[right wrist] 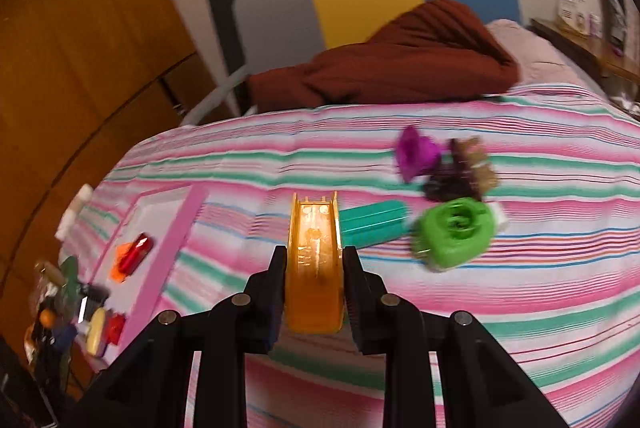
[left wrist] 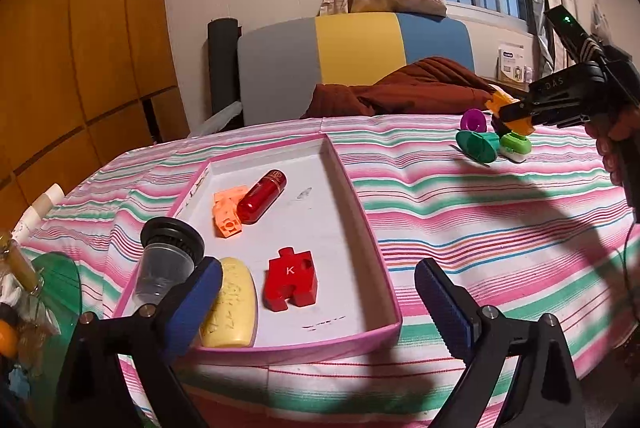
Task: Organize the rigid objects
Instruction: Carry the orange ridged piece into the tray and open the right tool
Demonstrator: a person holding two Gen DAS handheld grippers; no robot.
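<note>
- Right wrist view: right hand-held gripper (right wrist: pixel 313 282) pinches the orange piece (right wrist: pixel 316 260) by its smooth sides above the striped tabletop (right wrist: pixel 520 308); could slip short of the pink tray (left wrist: pixel 376 248).
- Left hand-held gripper (left wrist: pixel 320 304) gapes empty over the tray, might bump the red puzzle piece (left wrist: pixel 291 283).

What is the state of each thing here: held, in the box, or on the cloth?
Right tool: shut on orange piece, lifted.
Left tool: open, holds nothing.
Pink box: open, no lid.
Red capsule: in box, lying down.
Red puzzle piece: in box, flat.
Yellow case: in box.
Green round piece: on cloth, outside box.
Purple piece: on cloth, outside box.
</note>
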